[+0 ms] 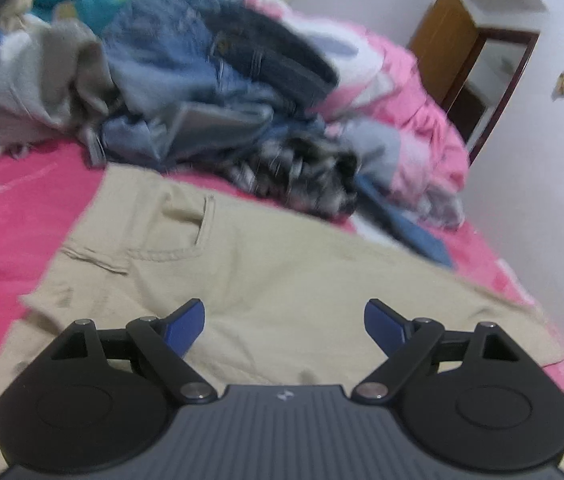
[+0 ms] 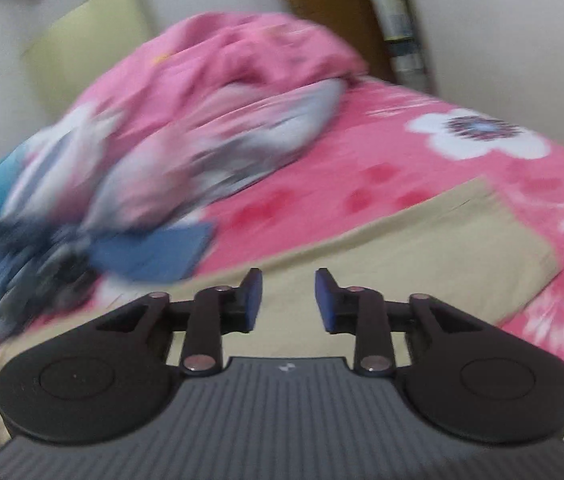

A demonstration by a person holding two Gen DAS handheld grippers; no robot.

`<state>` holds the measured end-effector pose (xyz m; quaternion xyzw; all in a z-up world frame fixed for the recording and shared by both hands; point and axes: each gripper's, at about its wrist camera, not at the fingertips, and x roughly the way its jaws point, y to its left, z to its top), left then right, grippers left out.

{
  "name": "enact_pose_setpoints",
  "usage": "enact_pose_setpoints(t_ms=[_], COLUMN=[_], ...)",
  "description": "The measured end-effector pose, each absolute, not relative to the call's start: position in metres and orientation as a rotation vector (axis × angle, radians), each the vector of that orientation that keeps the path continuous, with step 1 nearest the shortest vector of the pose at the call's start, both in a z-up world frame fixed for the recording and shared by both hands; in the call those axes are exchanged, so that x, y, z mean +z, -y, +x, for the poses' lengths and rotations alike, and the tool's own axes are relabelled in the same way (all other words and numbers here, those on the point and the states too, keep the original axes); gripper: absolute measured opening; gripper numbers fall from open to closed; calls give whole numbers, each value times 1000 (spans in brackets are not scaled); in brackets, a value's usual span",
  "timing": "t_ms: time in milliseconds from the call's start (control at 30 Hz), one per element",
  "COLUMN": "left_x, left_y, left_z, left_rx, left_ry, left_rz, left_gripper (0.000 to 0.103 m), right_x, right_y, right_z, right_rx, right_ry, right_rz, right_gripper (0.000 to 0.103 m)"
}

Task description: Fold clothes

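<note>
Beige trousers (image 1: 282, 272) lie flat under the wide left gripper (image 1: 284, 320) and narrowly parted, empty right gripper (image 2: 288, 300)

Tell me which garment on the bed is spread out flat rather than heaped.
The beige trousers, lying flat on the pink sheet right under both grippers. The jeans and other clothes sit crumpled in a pile behind them.

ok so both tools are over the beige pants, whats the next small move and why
Probably lower both tools to the near edge of the pants and pinch it. The left tool stands wide open and the right tool partly open, both with nothing between the pads, and the pants lie flat on the pink sheet, apparently ready for a fold.
</note>
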<state>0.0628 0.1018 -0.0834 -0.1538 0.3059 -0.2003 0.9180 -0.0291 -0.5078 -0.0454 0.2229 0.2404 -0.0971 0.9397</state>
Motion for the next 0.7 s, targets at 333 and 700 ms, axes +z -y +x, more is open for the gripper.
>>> enact_pose_setpoints(t_ms=[333, 700], left_x=[-41, -89], left_y=[-162, -187], left_z=[-56, -149], left_rx=[-445, -524], left_ry=[-637, -820], left_rz=[-324, -383], left_gripper=[94, 94], right_x=[-53, -90], right_y=[420, 360], right_z=[-153, -209], right_rx=[-98, 151], right_ry=[-488, -561], right_rz=[638, 982], right_gripper=[46, 52])
